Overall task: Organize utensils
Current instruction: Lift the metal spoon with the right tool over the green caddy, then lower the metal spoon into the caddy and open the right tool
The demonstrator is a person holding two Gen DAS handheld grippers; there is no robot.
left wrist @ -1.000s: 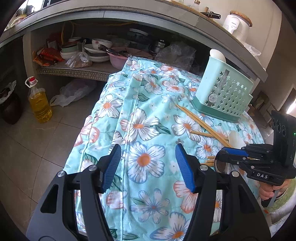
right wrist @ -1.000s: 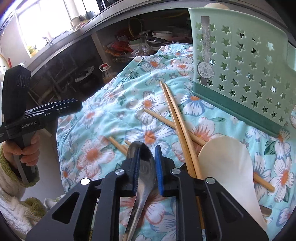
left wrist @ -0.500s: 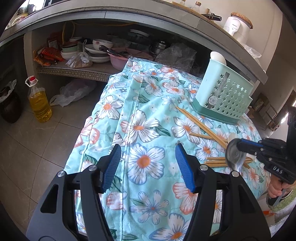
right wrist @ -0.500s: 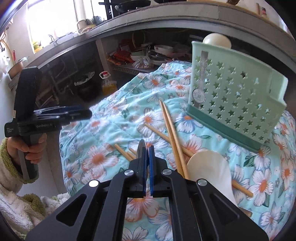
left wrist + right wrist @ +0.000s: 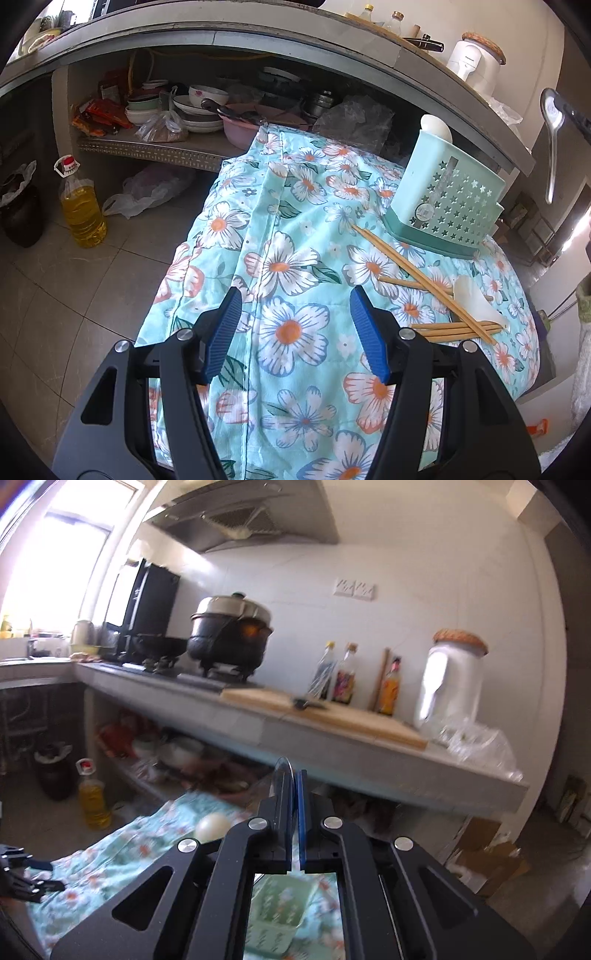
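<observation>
A mint-green utensil holder (image 5: 447,199) with star holes stands on the floral cloth (image 5: 295,266) at the far right, a white spoon head (image 5: 436,127) sticking out of it. Wooden chopsticks (image 5: 421,277) and a white rice paddle (image 5: 476,299) lie in front of it. My left gripper (image 5: 295,328) is open and empty above the cloth's near part. My right gripper (image 5: 291,790) is shut on a metal spoon (image 5: 552,147), held high above the holder (image 5: 280,919) with its handle hanging down; in the right wrist view only the spoon's edge (image 5: 282,771) shows.
A stone counter (image 5: 258,716) carries a black pot (image 5: 229,638), bottles, a cutting board and a white jar (image 5: 450,686). The shelf below holds bowls and bags (image 5: 192,110). An oil bottle (image 5: 81,210) and a dark bin (image 5: 18,214) stand on the tiled floor at left.
My right gripper has lifted the metal spoon from the cloth and raised it high above the holder, tilting its view up toward the counter. My left gripper has barely moved.
</observation>
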